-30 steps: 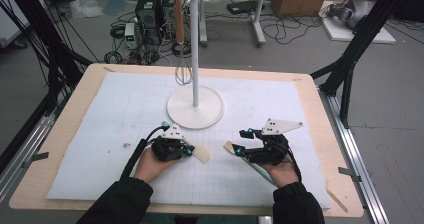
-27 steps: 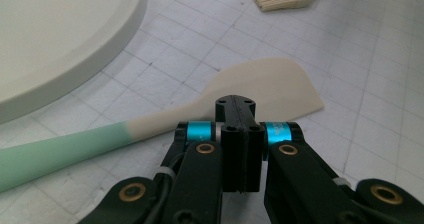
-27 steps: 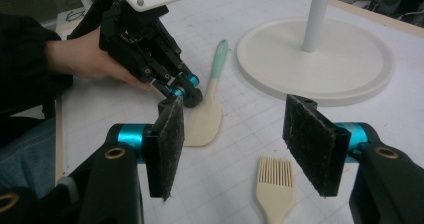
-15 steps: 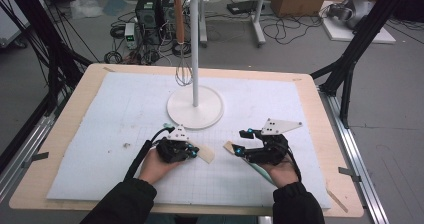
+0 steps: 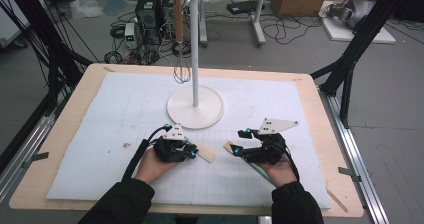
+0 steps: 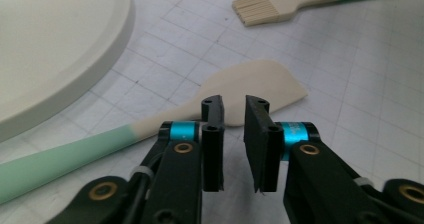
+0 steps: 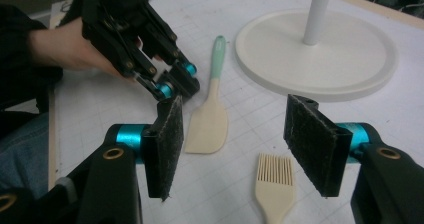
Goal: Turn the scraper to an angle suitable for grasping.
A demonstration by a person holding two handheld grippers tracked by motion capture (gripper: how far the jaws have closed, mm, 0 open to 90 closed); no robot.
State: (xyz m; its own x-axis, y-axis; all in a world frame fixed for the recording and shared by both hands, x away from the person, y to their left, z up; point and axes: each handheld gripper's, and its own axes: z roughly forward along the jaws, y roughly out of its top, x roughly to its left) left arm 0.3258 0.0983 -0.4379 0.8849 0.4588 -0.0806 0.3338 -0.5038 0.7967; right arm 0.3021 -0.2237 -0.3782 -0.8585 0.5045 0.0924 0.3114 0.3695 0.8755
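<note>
A cream spatula (image 6: pixel 250 84) with a mint handle lies flat on the gridded mat, its blade just past the tips of my left gripper (image 6: pixel 233 106). That gripper's jaws have just been opening; a narrow gap shows and nothing is between them. From above, the left gripper (image 5: pixel 192 151) points right at the spatula blade (image 5: pixel 206 154). My right gripper (image 7: pixel 235 109) stands open wide over a cream brush (image 7: pixel 274 184) lying on the mat, without touching it. Seen from above, the right gripper (image 5: pixel 238 142) faces left with the brush head (image 5: pixel 229 146) at its tips.
A white stand with a round base (image 5: pixel 195 109) rises behind both grippers, and a whisk (image 5: pixel 181 69) hangs from its top hooks. The white mat (image 5: pixel 100 134) covers most of the wooden table (image 5: pixel 75 94). Cables and boxes lie on the floor beyond.
Both hands stay where they were, and the spatula and brush lie in the same spots on the mat.
</note>
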